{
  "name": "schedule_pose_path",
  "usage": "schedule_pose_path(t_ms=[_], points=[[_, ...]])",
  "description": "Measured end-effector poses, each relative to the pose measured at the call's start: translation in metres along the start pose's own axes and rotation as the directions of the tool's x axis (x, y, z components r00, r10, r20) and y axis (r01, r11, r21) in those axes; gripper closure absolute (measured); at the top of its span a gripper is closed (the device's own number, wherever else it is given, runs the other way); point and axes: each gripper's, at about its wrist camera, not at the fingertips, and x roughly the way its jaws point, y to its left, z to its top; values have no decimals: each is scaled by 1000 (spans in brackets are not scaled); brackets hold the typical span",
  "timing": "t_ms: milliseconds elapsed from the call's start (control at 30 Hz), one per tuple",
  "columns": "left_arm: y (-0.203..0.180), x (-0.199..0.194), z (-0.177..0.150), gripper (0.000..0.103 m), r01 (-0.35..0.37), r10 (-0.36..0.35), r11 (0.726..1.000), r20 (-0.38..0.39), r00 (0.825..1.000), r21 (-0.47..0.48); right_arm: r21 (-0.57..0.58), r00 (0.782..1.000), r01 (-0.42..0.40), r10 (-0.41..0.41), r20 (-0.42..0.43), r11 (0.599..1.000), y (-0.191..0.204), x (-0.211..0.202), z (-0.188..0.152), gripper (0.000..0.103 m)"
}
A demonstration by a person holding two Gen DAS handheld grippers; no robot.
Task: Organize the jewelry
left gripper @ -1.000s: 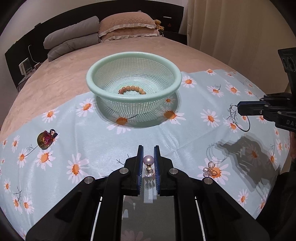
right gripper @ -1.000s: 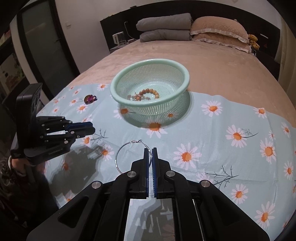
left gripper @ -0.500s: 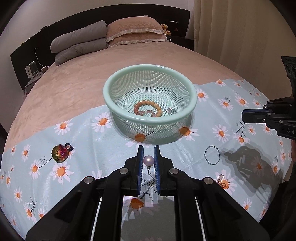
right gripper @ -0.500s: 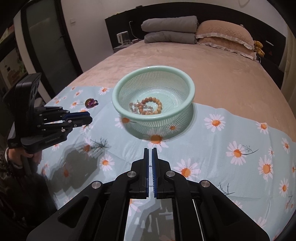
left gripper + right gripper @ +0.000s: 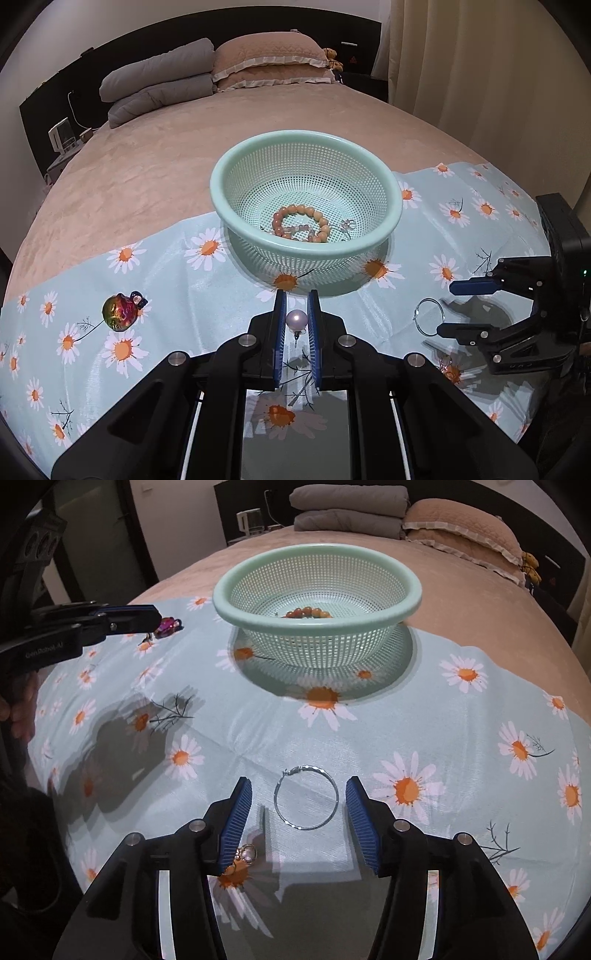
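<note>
Left gripper (image 5: pixel 296 314): clenched on pearl earring (image 5: pixel 296 319), at 6 o'clock of basket (image 5: pixel 236 206).
Right gripper (image 5: pixel 299 805): spread wide, flanking hoop earring (image 5: pixel 306 798) on daisy cloth (image 5: pixel 461 720).
Basket contents: bead bracelet (image 5: pixel 300 223).
Brooch (image 5: pixel 119 311): on cloth, 8 o'clock of basket.

A pearl earring (image 5: pixel 296 319) hangs pinched above the daisy cloth; a silver hoop (image 5: pixel 306 798) lies flat nearby; a bead bracelet (image 5: pixel 300 223) sits in the mint basket (image 5: pixel 384 192), perhaps with another small piece.
</note>
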Motion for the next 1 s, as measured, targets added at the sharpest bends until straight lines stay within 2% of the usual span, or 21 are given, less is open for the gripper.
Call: schedule_pose_path(t_ms=[267, 300, 367, 433, 500, 667, 867, 1000], points=[[1, -1, 0, 91, 3, -3, 1000, -3, 1000, 1, -17, 998, 45, -46, -53, 999, 4, 28, -7, 53], [1, -1, -1, 91, 4, -4, 1000, -3, 1000, 1, -10, 998, 47, -48, -51, 999, 3, 28, -8, 54], [1, -2, 0, 91, 2, -2, 1000, -4, 1000, 2, 24, 997, 48, -47, -58, 999, -3, 28, -7, 64], [0, -3, 1, 91, 3, -3, 1000, -1, 1000, 3, 58, 998, 22, -18, -63, 998, -8, 23, -5, 65], [0, -5, 2, 91, 6, -6, 1000, 4, 1000, 3, 44, 997, 30, -27, -66, 999, -8, 18, -2, 65], [-1, -7, 8, 91, 13, -13, 1000, 16, 1000, 11, 33, 1000, 19, -20, 4, 999, -7, -11, 11, 65], [-2, -3, 24, 91, 46, -46, 999, 29, 999, 1, -34, 995, 56, -53, 90, 998, -4, -45, 57, 65], [-3, 2, 41, 91, 55, -56, 998, 39, 998, 23, -49, 990, 64, -57, 131, 997, -7, -52, 91, 64]])
